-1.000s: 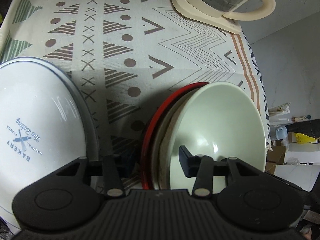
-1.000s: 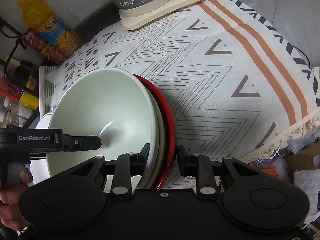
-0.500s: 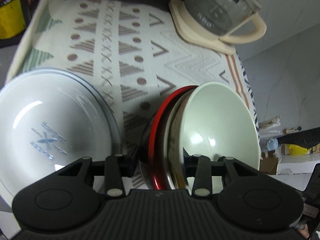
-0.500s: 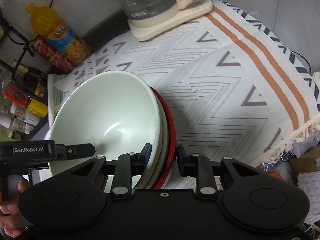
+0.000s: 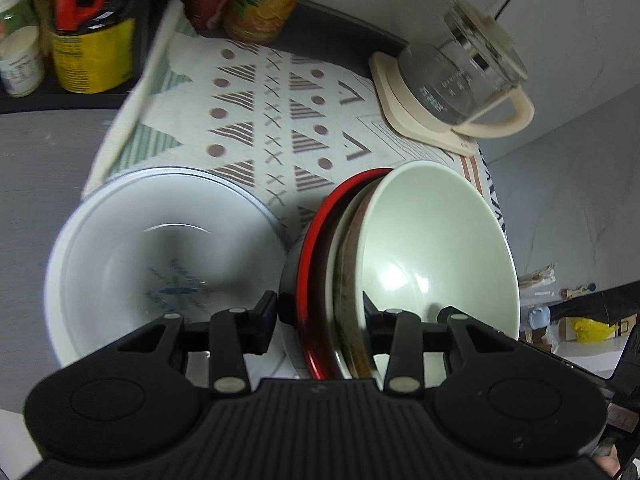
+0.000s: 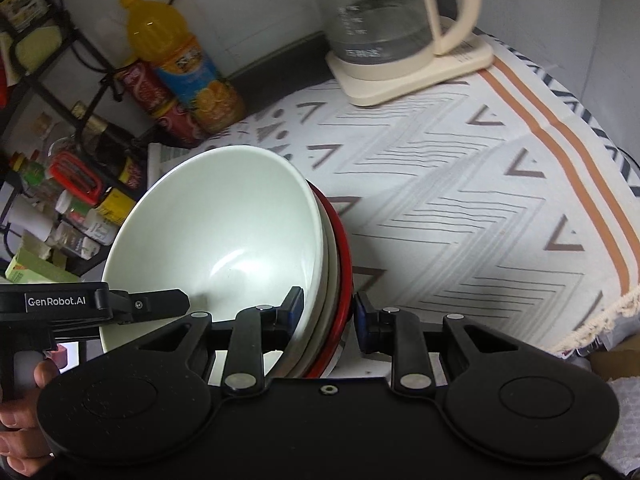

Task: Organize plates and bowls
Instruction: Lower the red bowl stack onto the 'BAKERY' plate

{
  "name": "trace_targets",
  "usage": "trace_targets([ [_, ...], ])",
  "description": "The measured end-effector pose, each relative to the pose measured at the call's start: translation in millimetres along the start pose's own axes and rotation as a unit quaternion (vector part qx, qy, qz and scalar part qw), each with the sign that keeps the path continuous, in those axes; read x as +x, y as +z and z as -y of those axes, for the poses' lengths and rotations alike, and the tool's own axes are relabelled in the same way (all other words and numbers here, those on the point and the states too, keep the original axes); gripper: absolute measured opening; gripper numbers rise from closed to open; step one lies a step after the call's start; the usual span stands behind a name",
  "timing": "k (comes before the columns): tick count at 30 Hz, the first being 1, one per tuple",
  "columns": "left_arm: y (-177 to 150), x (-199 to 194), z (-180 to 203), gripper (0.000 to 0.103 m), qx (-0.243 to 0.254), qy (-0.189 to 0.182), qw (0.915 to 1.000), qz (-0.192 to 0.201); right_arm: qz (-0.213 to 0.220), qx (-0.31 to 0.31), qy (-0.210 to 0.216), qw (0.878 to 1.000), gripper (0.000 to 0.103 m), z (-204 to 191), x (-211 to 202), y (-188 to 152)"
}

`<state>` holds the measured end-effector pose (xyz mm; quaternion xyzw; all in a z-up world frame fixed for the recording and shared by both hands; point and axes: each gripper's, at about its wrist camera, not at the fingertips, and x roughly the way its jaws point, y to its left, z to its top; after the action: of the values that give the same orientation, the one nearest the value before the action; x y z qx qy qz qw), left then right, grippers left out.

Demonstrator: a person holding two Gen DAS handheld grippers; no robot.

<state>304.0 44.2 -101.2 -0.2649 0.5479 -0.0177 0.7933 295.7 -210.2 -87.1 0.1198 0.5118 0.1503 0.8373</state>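
Through the left wrist camera I see my left gripper (image 5: 320,316) clamped on the rim of a stack of dishes. One of its fingers (image 5: 266,322) presses on the outside, against the grey underside next to the red plate (image 5: 310,264), and the other sits inside the pale green bowl (image 5: 436,256). Its fingers have just been closing a little, and the rims are squeezed between them. Between the red plate and the green bowl I can count a white rim and a brownish one, but I cannot tell if these are plates or bowls.

The right gripper (image 6: 326,314) holds the same stack from the opposite side. Its fingers are narrowly apart and closed on the rims, one inside the green bowl (image 6: 224,232) and one behind the red plate (image 6: 344,248). In this view the left gripper (image 6: 120,306) reaches in from the left, with a hand (image 6: 24,412) under it.

The stack stands tilted, almost on its edge, above the patterned cloth (image 5: 256,120) on the table. I cannot tell if it touches the cloth.

Just beside the stack lies a big white bowl (image 5: 160,264) with a blue print at its bottom. A glass kettle (image 6: 384,20) on a cream base stands at the far end of the cloth, and a juice bottle (image 6: 184,64) stands behind the cloth.
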Motion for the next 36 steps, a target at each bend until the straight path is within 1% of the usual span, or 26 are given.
trace_targets([
  [11, -7, -30, -37, 0.039, -0.024, 0.01, 0.9994, 0.024, -0.004, -0.036, 0.015, 0.999, 0.026, -44, 6, -6],
  [18, -16, -44, -62, 0.039, -0.044, 0.018, 0.9984, 0.029, -0.011, -0.054, 0.023, 0.998, 0.026, -67, 12, -13],
  [30, -21, -51, -100, 0.039, -0.076, 0.036, 0.9959, 0.033, -0.03, -0.079, 0.037, 0.996, 0.026, -92, 32, -21],
  [36, -21, -48, -111, 0.039, -0.087, 0.033, 0.995, 0.036, -0.042, -0.085, 0.031, 0.995, 0.026, -99, 44, -24],
])
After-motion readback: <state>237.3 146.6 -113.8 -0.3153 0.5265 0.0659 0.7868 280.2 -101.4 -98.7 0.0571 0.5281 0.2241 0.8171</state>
